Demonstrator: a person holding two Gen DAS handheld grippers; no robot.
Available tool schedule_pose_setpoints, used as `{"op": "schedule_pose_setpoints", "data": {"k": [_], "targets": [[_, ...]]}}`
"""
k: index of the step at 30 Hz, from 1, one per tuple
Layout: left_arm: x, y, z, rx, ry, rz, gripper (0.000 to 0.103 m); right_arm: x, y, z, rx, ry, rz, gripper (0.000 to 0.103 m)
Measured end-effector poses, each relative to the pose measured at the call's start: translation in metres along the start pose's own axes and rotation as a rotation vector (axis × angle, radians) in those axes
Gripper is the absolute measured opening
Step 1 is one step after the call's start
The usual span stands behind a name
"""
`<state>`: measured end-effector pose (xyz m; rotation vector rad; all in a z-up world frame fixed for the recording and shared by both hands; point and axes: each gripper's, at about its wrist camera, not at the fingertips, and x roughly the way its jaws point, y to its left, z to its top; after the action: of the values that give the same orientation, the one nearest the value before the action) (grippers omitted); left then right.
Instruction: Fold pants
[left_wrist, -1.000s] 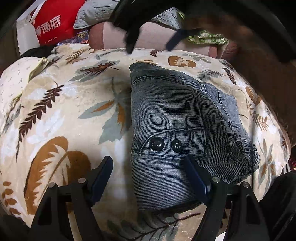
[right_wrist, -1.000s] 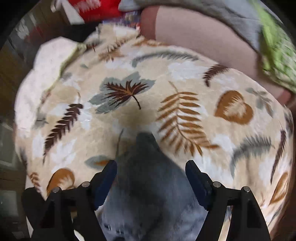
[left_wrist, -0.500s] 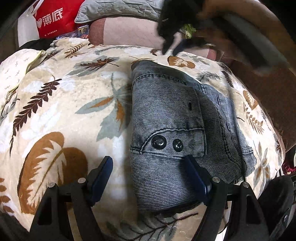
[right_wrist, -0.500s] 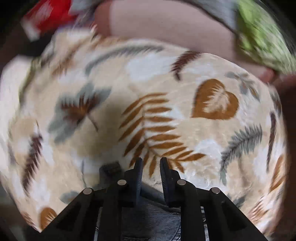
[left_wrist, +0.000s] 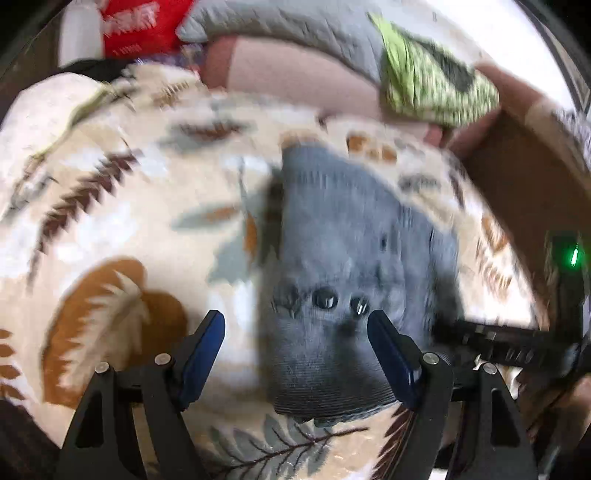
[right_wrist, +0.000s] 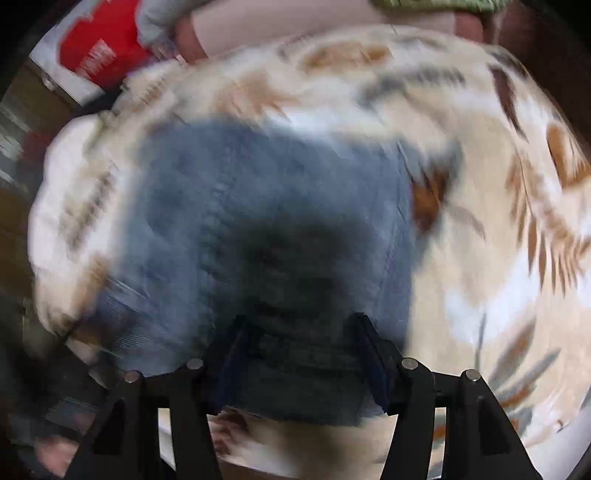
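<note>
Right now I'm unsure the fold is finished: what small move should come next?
Probably draw both tongs back. The jeans already lie in a compact folded bundle on the leaf-print blanket; the left tongs are open, the right tongs have just been opening, gripping nothing.

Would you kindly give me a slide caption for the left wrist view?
Open left tool above folded grey denim pants on a leaf-print blanket.

Bare blanket (left_wrist: 122, 221) lies open beside the folded jeans (left_wrist: 343, 266); piled bedding (left_wrist: 295, 44) blocks the far edge

No legible text (red bag (left_wrist: 142, 27) blurred)
</note>
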<state>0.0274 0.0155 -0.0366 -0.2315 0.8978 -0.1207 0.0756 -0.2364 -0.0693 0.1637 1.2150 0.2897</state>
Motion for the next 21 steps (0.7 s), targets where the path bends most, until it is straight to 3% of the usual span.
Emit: {"op": "schedule_pose_setpoints", "data": {"k": [3,5,7,12,14,18,21], "targets": [[-0.018,0.003,0.004,0.000,-0.069,0.065,0.080,-0.010,0.005,-0.001,-0.020,-0.018,-0.001,0.063],[-0.006,0.001,0.002,0.035,-0.024,0.115,0.080,-0.007,0.005,-0.003,-0.030,-0.020,0.005,0.064],[0.019,-0.007,-0.008,0.102,0.086,0.163,0.080,-0.005,0.002,-0.008,-0.031,-0.043,0.024,0.065],[0.021,-0.014,-0.014,0.160,0.049,0.202,0.080,-0.021,-0.004,-0.005,0.005,-0.039,0.059,0.065],[0.022,-0.013,-0.013,0.155,0.052,0.192,0.080,-0.035,-0.002,0.010,0.014,-0.093,0.068,0.065],[0.018,-0.014,-0.017,0.147,0.041,0.183,0.080,-0.043,0.007,0.056,-0.017,-0.157,0.007,0.065],[0.019,-0.012,-0.017,0.147,0.038,0.179,0.080,-0.013,0.008,0.085,-0.046,-0.123,-0.119,0.065]]}}
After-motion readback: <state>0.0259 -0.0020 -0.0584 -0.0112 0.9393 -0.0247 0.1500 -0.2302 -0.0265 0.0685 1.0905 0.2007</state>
